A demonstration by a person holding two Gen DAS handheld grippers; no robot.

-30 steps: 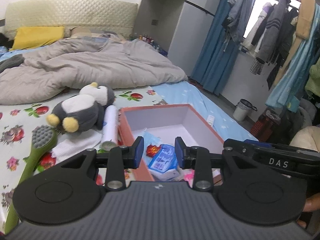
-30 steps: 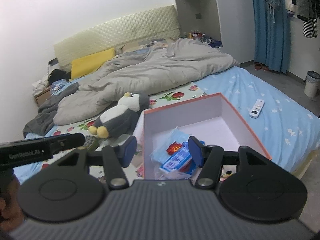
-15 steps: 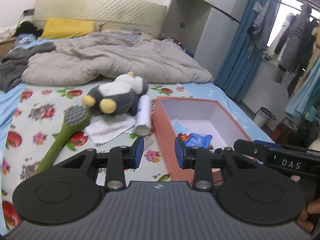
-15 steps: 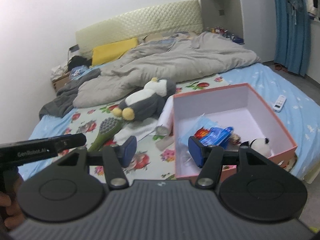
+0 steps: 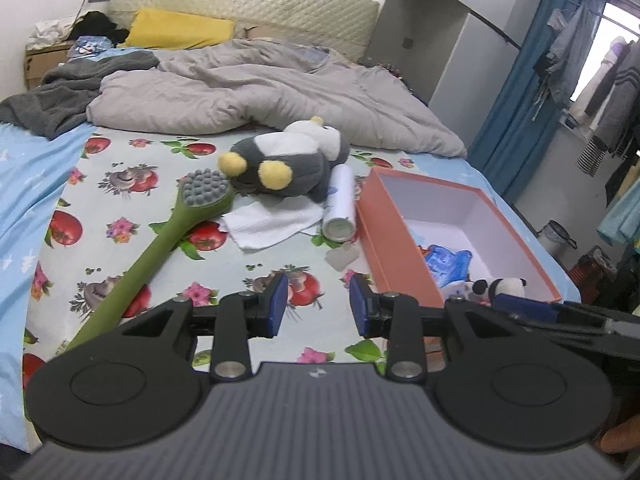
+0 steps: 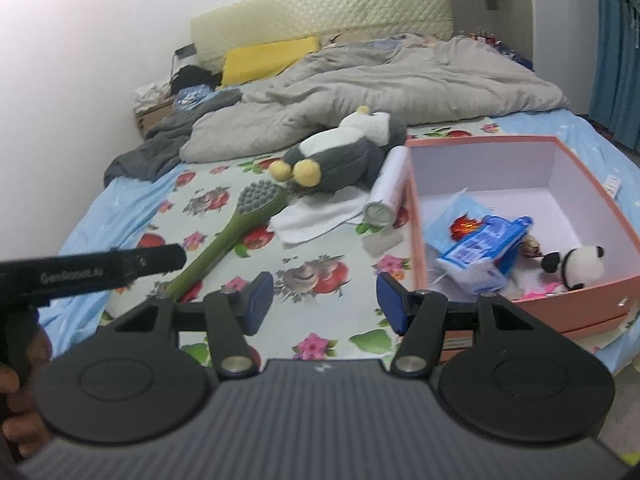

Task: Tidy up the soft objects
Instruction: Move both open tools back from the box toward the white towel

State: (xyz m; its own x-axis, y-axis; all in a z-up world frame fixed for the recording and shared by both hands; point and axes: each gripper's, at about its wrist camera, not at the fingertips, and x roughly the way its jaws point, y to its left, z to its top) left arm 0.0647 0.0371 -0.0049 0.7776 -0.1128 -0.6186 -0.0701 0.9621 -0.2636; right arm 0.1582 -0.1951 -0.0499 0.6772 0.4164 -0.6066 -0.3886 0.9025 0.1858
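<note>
A grey and white penguin plush (image 5: 286, 160) (image 6: 340, 156) lies on the flowered sheet, beside a white folded cloth (image 5: 272, 220) (image 6: 316, 218). An orange box (image 5: 400, 236) (image 6: 576, 292) stands to the right; it holds a small panda plush (image 6: 576, 262) (image 5: 500, 285), a blue tissue pack (image 6: 486, 246) (image 5: 448, 260) and a blue mask (image 6: 444, 222). My left gripper (image 5: 318, 306) is open and empty above the sheet, left of the box. My right gripper (image 6: 326, 300) is open and empty in front of the box's near left corner.
A green long-handled brush (image 5: 160, 248) (image 6: 232, 236) lies left of the cloth. A white spray can (image 5: 340, 204) (image 6: 386, 188) lies along the box's left side. A grey duvet (image 5: 260, 92) covers the far bed. A remote (image 6: 611, 184) lies right of the box.
Both grippers have pulled back and swung left from above the box. The view now takes in the sheet, brush and penguin. Both stay open and empty.
</note>
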